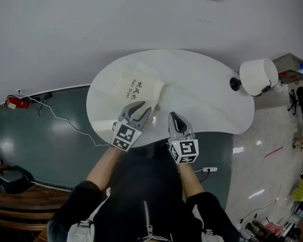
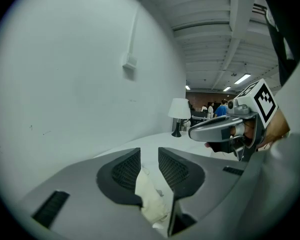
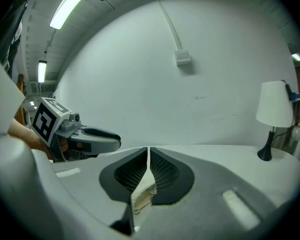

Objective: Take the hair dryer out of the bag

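Note:
A cream cloth bag (image 1: 134, 88) with dark print lies flat on the white oval table (image 1: 202, 84). No hair dryer shows. My left gripper (image 1: 141, 111) hangs over the bag's near corner, open. In the left gripper view (image 2: 149, 151) a fold of the cloth (image 2: 150, 196) lies in the gap and neither pad presses it. My right gripper (image 1: 172, 116) sits just right of the bag's near right corner. Its jaws are shut, and the right gripper view (image 3: 148, 150) shows a strip of cream cloth (image 3: 142, 194) pinched between them.
A white-shaded lamp (image 1: 257, 76) on a black foot stands at the table's right end. A pale wall runs behind the table. A cable (image 1: 65, 119) trails over the dark floor on the left. The table's near edge lies under both grippers.

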{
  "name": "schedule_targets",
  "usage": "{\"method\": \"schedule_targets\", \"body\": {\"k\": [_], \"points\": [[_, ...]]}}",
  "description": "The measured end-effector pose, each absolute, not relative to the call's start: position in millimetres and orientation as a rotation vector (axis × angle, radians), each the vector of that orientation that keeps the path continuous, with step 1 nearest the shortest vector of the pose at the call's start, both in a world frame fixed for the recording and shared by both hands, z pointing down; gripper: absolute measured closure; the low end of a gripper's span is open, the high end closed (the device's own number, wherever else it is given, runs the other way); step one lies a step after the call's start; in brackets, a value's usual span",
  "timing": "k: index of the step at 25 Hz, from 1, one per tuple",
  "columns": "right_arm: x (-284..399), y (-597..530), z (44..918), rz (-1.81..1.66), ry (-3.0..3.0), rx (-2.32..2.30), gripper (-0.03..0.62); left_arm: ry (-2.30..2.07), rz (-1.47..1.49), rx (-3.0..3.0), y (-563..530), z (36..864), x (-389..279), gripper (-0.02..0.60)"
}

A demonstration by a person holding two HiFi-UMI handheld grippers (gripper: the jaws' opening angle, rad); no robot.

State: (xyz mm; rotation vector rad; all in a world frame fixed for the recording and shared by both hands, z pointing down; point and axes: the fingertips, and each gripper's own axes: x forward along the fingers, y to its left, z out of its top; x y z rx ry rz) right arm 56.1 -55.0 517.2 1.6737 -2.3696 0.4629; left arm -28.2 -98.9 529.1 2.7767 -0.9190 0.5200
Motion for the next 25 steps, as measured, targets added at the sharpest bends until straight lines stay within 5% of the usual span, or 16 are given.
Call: {"method": "schedule_targets", "body": {"k": [25], "points": [[84,-147,551,0.453,-2.621,1.067,0.586,-1.278,0.705,2.472,-152,574,20,0.479]]}}
